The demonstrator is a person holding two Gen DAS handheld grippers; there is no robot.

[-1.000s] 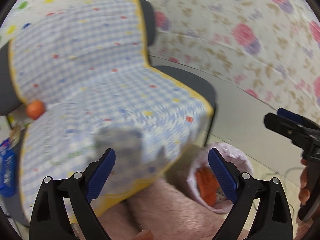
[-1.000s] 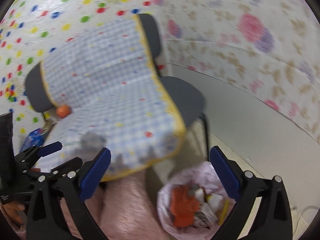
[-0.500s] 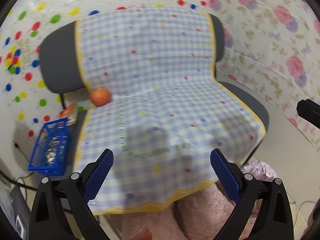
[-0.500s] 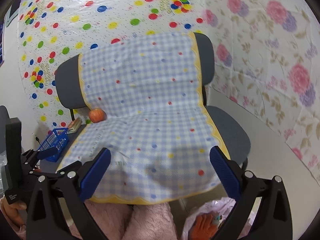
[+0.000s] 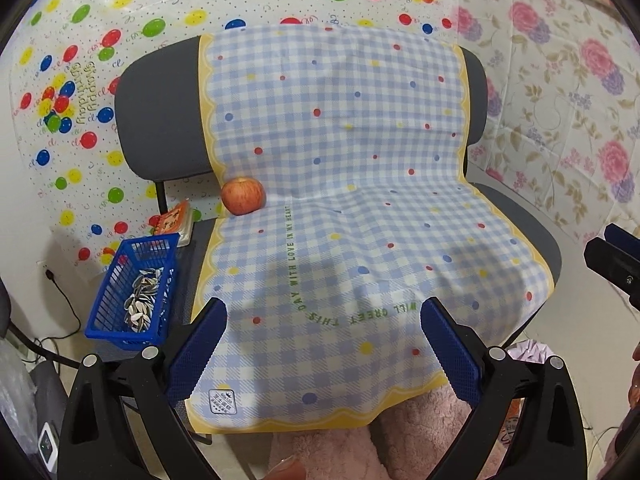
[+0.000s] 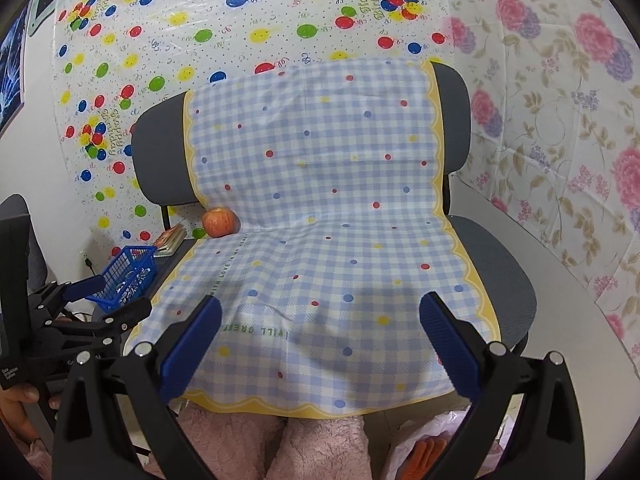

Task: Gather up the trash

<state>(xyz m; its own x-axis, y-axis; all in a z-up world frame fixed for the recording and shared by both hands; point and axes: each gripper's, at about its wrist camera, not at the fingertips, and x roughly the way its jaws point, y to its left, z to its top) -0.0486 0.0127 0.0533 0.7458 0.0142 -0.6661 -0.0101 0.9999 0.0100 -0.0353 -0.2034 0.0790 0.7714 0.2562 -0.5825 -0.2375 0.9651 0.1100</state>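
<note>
Swung up from floor bag to chair since a second ago | left wrist: left gripper apart, empty; blue basket of shells, probably trash, beside apple | right wrist: right gripper apart, empty; trash bag low, barely visible | risk: basket tipping, shells spilling.

bright, even indoor light in both views. soft grey shadows lie on the checked cloth just ahead of each tool's fingers. both views are sharp at the centre, with strong fisheye bending and dark corners at the edges.
</note>
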